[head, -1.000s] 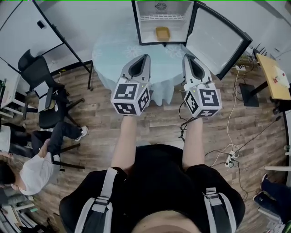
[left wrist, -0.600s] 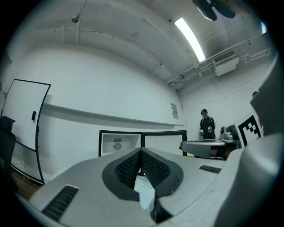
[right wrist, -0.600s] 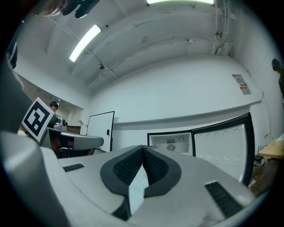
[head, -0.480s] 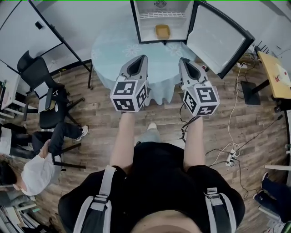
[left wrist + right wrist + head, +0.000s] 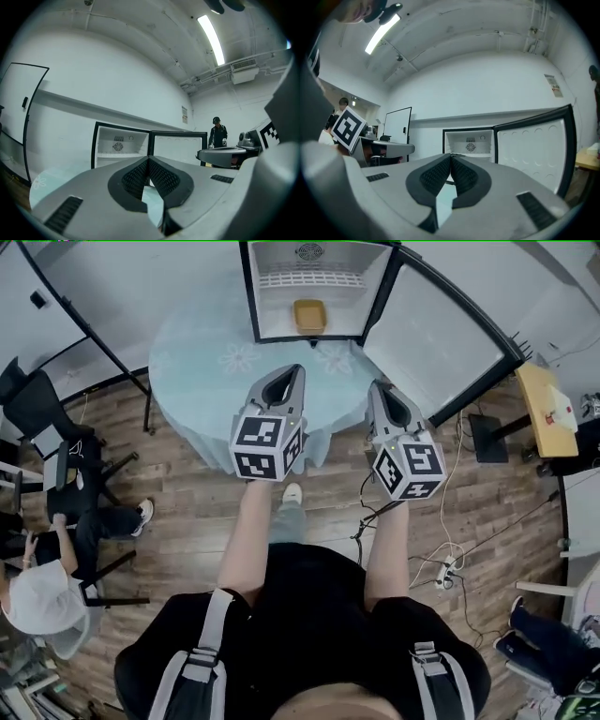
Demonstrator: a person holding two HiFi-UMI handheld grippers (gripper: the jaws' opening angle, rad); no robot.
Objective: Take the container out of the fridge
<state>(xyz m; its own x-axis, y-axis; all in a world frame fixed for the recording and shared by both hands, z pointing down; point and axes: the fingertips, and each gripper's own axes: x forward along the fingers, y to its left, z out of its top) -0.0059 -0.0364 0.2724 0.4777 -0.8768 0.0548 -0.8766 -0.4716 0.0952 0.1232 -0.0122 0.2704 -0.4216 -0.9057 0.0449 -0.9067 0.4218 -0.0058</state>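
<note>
Left gripper [image 5: 296,369] and right gripper [image 5: 377,386] hovered, jaws pressed together, empty — the container [image 5: 309,315] far ahead in the open fridge [image 5: 277,306].

Head view looks steeply down; both gripper views face forward, low, sharing the open fridge [image 5: 279,307], seemingly well off.

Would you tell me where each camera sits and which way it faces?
Head view: on the person's head, facing steeply down at table, open fridge, container; arms, left hand-held gripper, right hand-held gripper show.
Left gripper view: on the left one, along shut jaws toward the fridge.
Right gripper view: on the right one, likewise.
Shared: all see the fridge.
</note>
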